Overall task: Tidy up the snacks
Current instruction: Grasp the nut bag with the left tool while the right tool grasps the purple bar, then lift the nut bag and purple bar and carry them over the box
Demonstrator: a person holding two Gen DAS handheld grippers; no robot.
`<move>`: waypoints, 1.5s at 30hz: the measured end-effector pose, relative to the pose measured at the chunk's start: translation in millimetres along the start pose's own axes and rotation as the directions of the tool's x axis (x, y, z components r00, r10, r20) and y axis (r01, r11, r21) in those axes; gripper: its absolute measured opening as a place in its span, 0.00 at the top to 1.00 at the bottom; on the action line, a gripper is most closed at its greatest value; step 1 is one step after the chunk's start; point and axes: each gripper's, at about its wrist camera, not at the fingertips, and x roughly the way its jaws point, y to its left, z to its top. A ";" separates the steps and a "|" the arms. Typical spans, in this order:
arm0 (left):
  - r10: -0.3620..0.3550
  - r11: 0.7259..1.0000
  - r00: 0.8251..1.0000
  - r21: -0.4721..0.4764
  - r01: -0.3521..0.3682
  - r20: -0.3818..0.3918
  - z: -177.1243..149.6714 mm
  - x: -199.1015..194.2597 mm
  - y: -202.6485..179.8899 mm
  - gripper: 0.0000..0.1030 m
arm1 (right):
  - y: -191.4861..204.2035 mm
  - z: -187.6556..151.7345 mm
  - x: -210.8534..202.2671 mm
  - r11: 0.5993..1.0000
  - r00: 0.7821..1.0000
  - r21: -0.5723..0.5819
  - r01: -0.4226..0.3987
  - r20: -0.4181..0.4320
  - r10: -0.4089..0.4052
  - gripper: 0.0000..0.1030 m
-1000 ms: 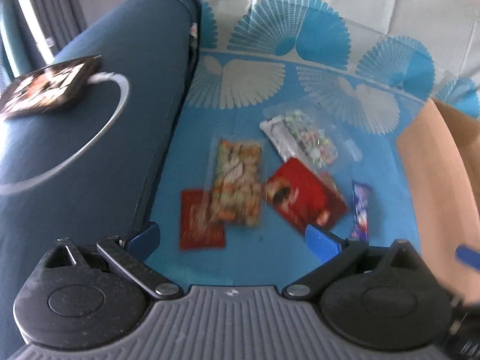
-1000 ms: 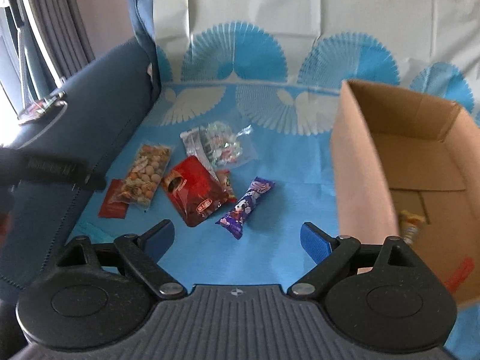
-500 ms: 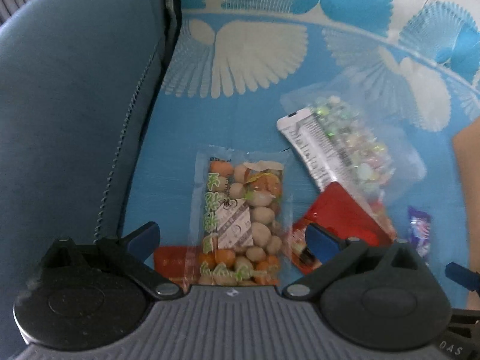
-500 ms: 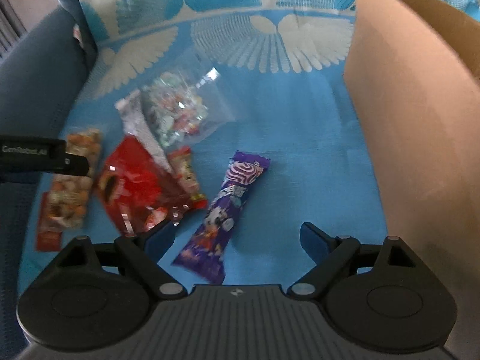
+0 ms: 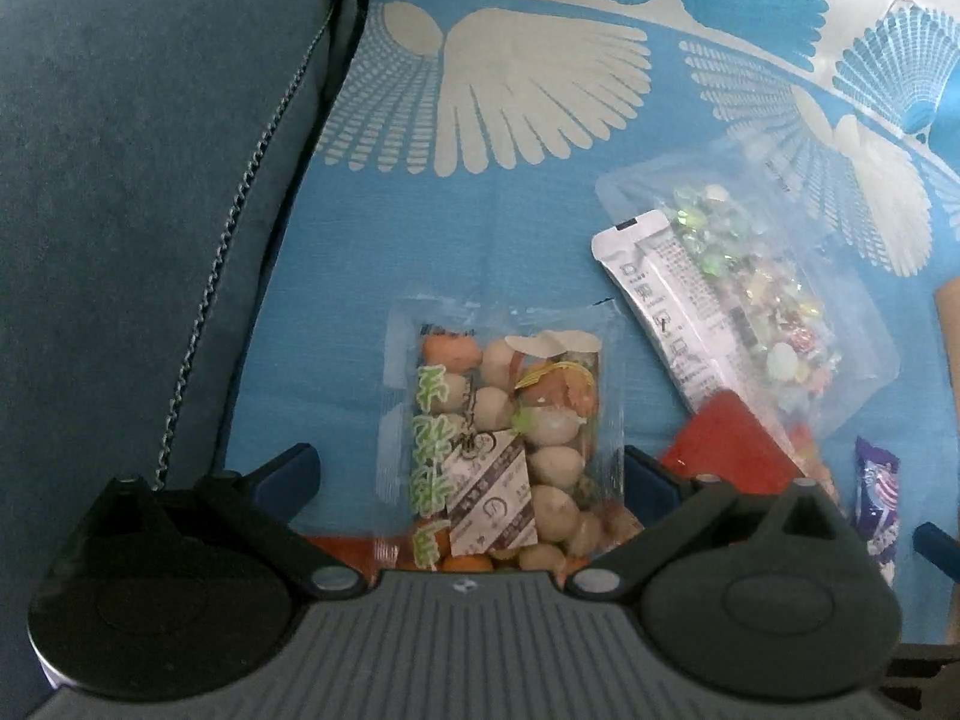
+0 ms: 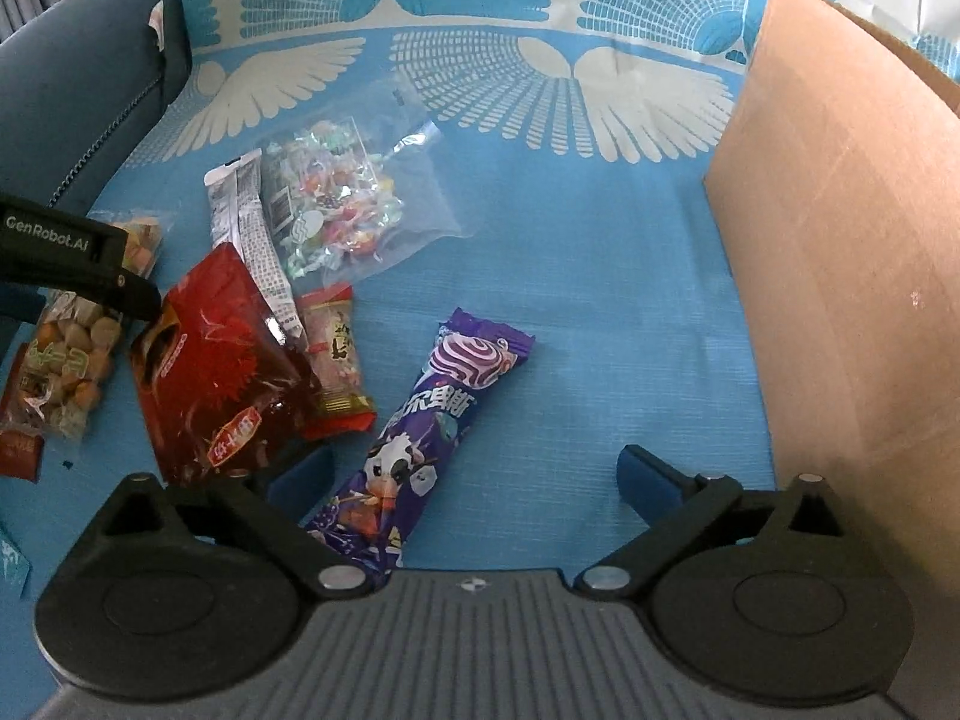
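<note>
A clear bag of mixed nuts and crackers lies on the blue patterned seat cover. My left gripper is open and low over it, with the bag's near half between the jaws and the pads not pressing it. In the right wrist view a purple cow-print candy bar lies slantwise. My right gripper straddles its near end, close to the left finger, and its jaws are opening without touching the wrapper. The brown cardboard box stands just to the right.
A red foil bag, a small red packet, a white sachet and a clear bag of wrapped sweets lie between the two snacks. A flat red packet sits under the nut bag. The sofa's dark blue armrest rises at left.
Both grippers have come down close to the seat. The left now straddles the nut bag, the right straddles the purple bar. The right jaws stand slightly wider.
</note>
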 end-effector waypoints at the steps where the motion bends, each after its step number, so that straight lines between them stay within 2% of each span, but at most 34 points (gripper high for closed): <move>1: 0.001 1.000 1.000 -0.002 -0.001 -0.007 0.6 0.6 -1.9 0.00 | -0.2 0.1 0.1 1.000 1.000 0.000 0.000 0.000 0.000 0.02; 5: 0.016 1.000 1.000 0.001 -0.016 -0.025 4.3 1.4 -3.5 0.00 | 0.5 0.9 -0.6 1.000 1.000 -0.006 0.001 0.001 -0.001 0.03; 6: 0.023 1.000 0.999 0.010 -0.023 -0.027 4.9 0.3 -4.6 0.00 | 1.2 0.8 -0.9 1.000 1.000 -0.011 0.005 0.002 -0.005 0.06; 7: 0.027 0.999 0.999 0.023 -0.027 -0.022 5.6 -1.1 -6.2 0.06 | 2.3 0.3 -2.1 1.000 1.000 -0.016 0.004 0.008 -0.004 0.10; 8: 0.011 0.999 1.000 0.041 -0.011 -0.008 5.7 -3.4 -8.8 0.13 | 3.6 -0.4 -5.1 1.000 1.000 -0.026 -0.006 0.025 0.006 0.32; 9: -0.002 0.999 1.000 0.048 0.001 0.006 4.8 -9.2 -10.6 0.25 | 5.1 -1.5 -9.8 0.999 0.998 -0.046 -0.026 0.051 0.029 0.50; 10: 0.032 0.998 0.999 0.051 -0.033 0.018 3.8 -14.4 -13.7 0.30 | 6.3 -1.7 -12.3 0.997 0.997 -0.061 -0.043 0.057 0.047 0.81; 13: 0.055 0.994 0.997 0.088 -0.059 0.050 -3.4 -27.1 -22.3 0.36 | 5.2 -1.3 -17.1 0.997 0.997 -0.040 -0.061 0.049 0.063 0.83; 16: 0.050 0.994 0.997 0.096 -0.055 0.060 -13.9 -42.9 -27.7 0.36 | 1.2 -1.2 -29.4 0.998 0.996 -0.020 -0.054 0.072 0.056 0.83; 23: -0.027 0.996 0.994 0.085 0.018 0.102 -41.3 -100.6 -35.8 0.37 | -8.8 -6.7 -84.4 0.998 0.985 -0.008 -0.064 0.161 0.064 0.83; 27: -0.061 0.995 0.986 0.083 0.049 0.154 -63.3 -146.3 -35.9 0.37 | -13.3 -16.1 -120.9 0.997 0.978 0.003 -0.080 0.196 0.078 0.83; 33: -0.116 0.991 0.971 0.085 0.100 0.211 -118.9 -213.0 -33.8 0.37 | -17.3 -50.1 -190.7 0.992 0.963 -0.025 -0.125 0.238 0.127 0.83; 37: -0.197 0.978 0.966 0.097 0.182 0.170 -164.5 -242.0 -32.1 0.37 | -20.5 -84.3 -235.3 0.988 0.959 -0.050 -0.147 0.237 0.154 0.83; 41: -0.178 0.980 0.971 0.116 0.160 0.161 -210.4 -261.3 -34.0 0.37 | -22.6 -113.9 -270.5 0.987 0.958 -0.064 -0.148 0.237 0.160 0.83; 45: -0.199 0.978 0.970 0.096 0.186 0.143 -247.9 -271.1 -36.5 0.37 | -20.2 -140.6 -299.0 0.986 0.954 -0.071 -0.149 0.252 0.162 0.83</move>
